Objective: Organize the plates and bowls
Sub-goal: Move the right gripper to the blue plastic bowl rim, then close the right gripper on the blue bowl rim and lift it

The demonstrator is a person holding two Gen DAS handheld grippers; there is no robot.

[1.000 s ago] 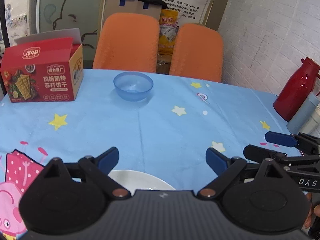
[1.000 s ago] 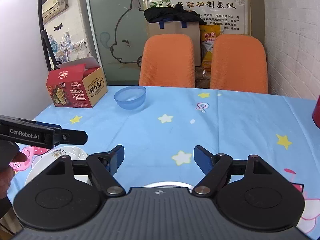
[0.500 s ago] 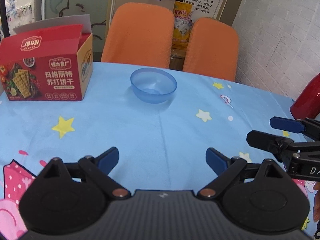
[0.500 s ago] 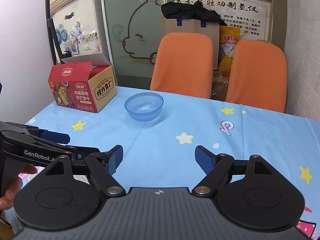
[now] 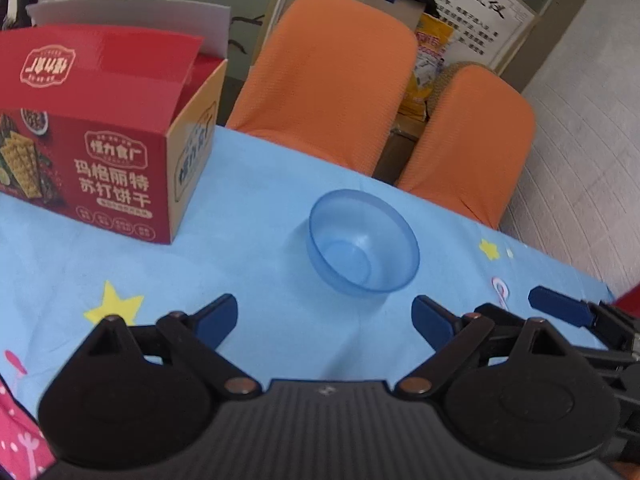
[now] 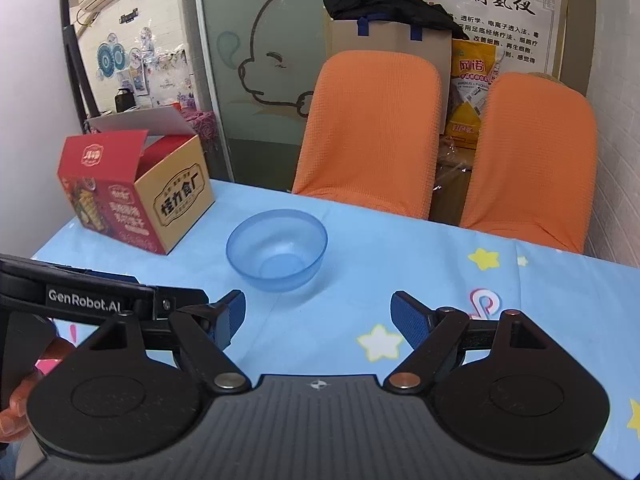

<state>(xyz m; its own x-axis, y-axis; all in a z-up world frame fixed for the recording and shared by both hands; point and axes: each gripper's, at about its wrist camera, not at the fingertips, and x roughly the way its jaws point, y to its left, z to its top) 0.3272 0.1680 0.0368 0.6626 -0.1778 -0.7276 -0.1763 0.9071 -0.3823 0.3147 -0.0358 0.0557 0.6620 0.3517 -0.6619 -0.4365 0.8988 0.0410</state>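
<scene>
We hold the left tongs (image 5: 324, 318) and the right tongs (image 6: 318, 316) side by side above the desk (image 6: 400, 248), and both point at the blue bowl (image 6: 277, 250). Both pairs of tongs are spread wide and they carry nothing. The bowl stands upright on the blue cloth with stars, near the far edge of the desk, in front of the two orange chairs (image 6: 370, 132). It is empty, and it is apart from both tongs. The red cracker box (image 6: 134, 192) stands to the left of it with its lid open, not touching it.

In the left view the bowl (image 5: 363, 242) lies a little to the right of the middle line between the fingers. In the right view it lies a little to the left. So we think the bowl sits between our two tools, and either one can reach it.

No plate shows in these two views, so we cannot say where the plates are now. We judge that the bowl is the next thing to collect. The tongs are kept spread because the wall of the bowl must pass between the fingers before we pinch its rim. The plastic looks thin and smooth, so the bowl could slide away if we push it.
</scene>
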